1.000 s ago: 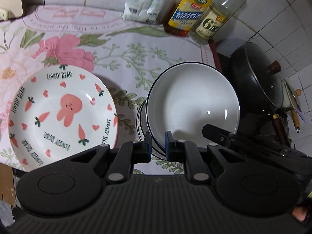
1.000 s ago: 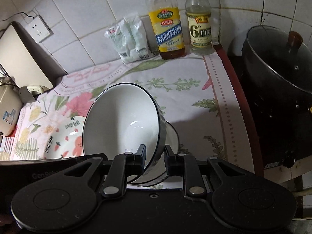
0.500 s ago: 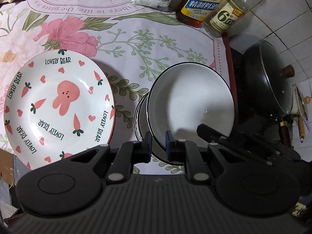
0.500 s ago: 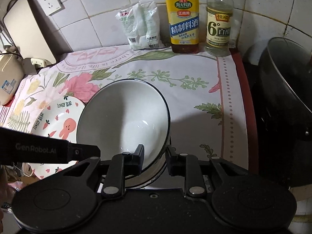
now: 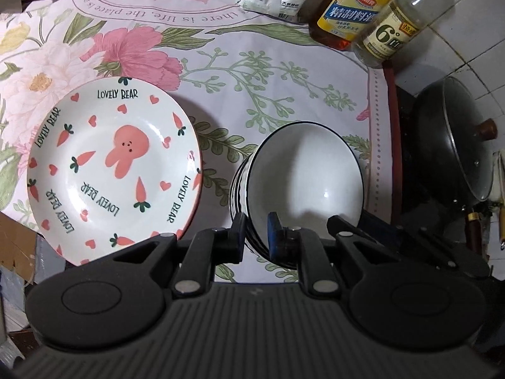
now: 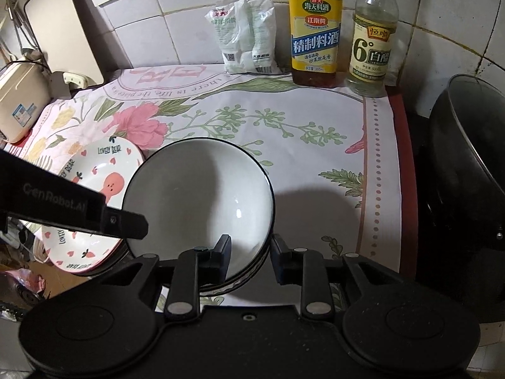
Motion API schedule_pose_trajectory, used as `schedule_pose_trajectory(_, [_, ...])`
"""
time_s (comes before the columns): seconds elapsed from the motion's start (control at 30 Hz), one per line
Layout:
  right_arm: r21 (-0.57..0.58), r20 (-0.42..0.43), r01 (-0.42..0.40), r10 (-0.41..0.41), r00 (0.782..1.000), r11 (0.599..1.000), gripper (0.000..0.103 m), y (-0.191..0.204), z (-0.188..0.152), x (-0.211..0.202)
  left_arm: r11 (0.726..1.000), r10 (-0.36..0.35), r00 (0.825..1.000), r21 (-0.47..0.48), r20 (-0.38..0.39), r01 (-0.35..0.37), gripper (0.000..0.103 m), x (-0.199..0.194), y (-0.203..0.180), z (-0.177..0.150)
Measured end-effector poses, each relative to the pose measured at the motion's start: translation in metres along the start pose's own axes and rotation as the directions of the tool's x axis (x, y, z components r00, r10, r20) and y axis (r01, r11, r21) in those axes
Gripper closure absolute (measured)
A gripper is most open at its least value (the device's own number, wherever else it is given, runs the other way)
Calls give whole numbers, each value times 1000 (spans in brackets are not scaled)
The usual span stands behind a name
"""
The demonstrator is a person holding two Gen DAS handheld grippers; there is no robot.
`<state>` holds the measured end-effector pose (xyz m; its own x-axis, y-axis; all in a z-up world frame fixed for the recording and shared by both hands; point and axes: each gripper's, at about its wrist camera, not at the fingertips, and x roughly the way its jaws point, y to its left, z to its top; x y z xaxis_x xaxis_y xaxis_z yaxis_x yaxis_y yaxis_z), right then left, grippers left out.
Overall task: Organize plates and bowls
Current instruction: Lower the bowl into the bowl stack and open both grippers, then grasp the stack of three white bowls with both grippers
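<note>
A white bowl with a dark rim point(image 5: 306, 170) point(image 6: 202, 192) sits on top of a stack of like bowls on the flowered tablecloth. A white plate with a pink bunny and carrots point(image 5: 113, 170) point(image 6: 94, 170) lies to its left. My left gripper point(image 5: 255, 237) straddles the bowl's near rim, jaws slightly apart. My right gripper point(image 6: 250, 260) is open, its fingers either side of the bowl's near-right rim without pinching it. The left gripper's body crosses the right wrist view at the left.
Two bottles point(image 6: 315, 31) point(image 6: 372, 38) and white packets point(image 6: 246, 34) stand at the back wall. A black lidded wok point(image 5: 454, 158) sits to the right on the stove. A cutting board point(image 6: 60, 28) and a beige appliance point(image 6: 19, 101) are at the left.
The top bowl has come down from a tilt to sit level in the stack. My right gripper's jaws have opened off its rim. Both cameras have pulled back and up.
</note>
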<state>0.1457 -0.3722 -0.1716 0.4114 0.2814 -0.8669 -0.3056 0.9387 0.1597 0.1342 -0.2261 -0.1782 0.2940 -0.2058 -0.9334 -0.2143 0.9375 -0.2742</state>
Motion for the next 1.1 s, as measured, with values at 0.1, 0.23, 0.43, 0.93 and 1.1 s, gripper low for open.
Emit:
schedule_pose_trajectory(0.1, [-14, 2, -2, 3, 1000, 1000, 73, 1, -1, -2, 1000, 0, 1000, 1, -7, 0, 90, 0, 0, -4])
schedule_pose_trajectory(0.23, [-39, 5, -6, 6, 1000, 999, 73, 4, -5, -4, 999, 0, 1000, 38, 8, 0, 90, -1, -4, -14])
schedule_pose_trajectory(0.43, [-32, 84, -33, 36, 996, 999, 67, 3, -22, -20, 990, -38, 992, 142, 116, 21, 86, -17, -12, -35])
schedule_pose_trajectory(0.93, [-55, 375, 10, 11, 927, 998, 49, 31, -105, -102, 936, -285, 885, 306, 369, 174, 68, -85, 15, -111])
schedule_pose_trajectory(1.1, [-67, 423, 17, 13, 906, 998, 36, 35, -129, -108, 929, -311, 854, 324, 417, 180, 62, -87, 26, -131])
